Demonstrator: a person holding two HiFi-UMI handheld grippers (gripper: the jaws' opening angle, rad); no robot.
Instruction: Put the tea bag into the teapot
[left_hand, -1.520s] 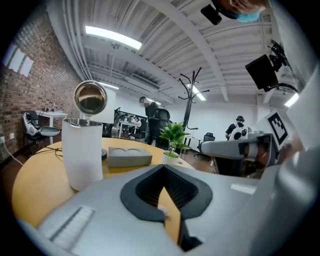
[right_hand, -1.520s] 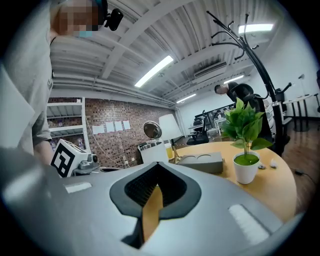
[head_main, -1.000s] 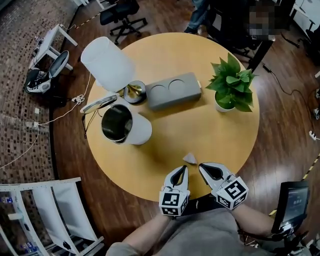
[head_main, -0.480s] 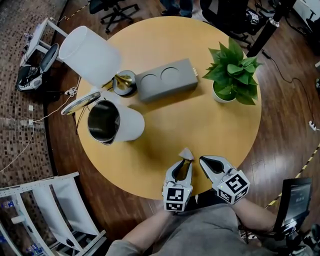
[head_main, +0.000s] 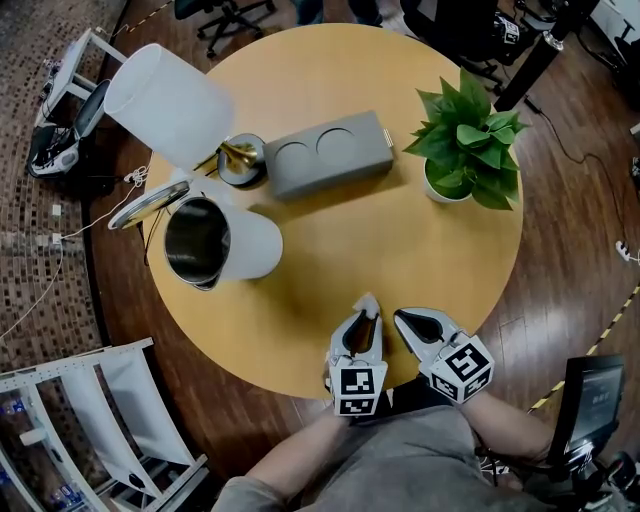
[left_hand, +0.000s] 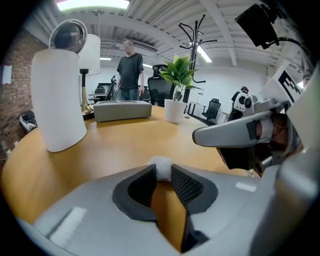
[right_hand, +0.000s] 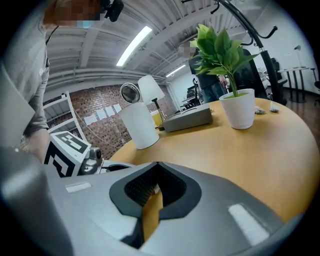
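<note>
Count on the bench (head_main: 330, 250): 1 teapot (head_main: 215, 240), 1 tea bag (head_main: 366, 303), 1 lamp (head_main: 165, 105), 1 potted plant (head_main: 468, 150), 1 grey box (head_main: 325, 155) with 2 round recesses in its top. On the floor: 1 white rack (head_main: 100, 400) and at least 1 office chair (head_main: 215, 12), cut off by the frame edge.

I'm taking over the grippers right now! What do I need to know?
Left gripper: its jaws are opening, with the tea bag between their tips, low over the table. It does not look gripped yet.
Right gripper: shut and empty, right beside the left one.
Teapot: on the table's left side with its lid flipped open, well apart from both grippers.
Done: the left gripper is lined up on the tea bag.
Left to do: close on the tea bag, lift it, carry it to the teapot and drop it in.
</note>
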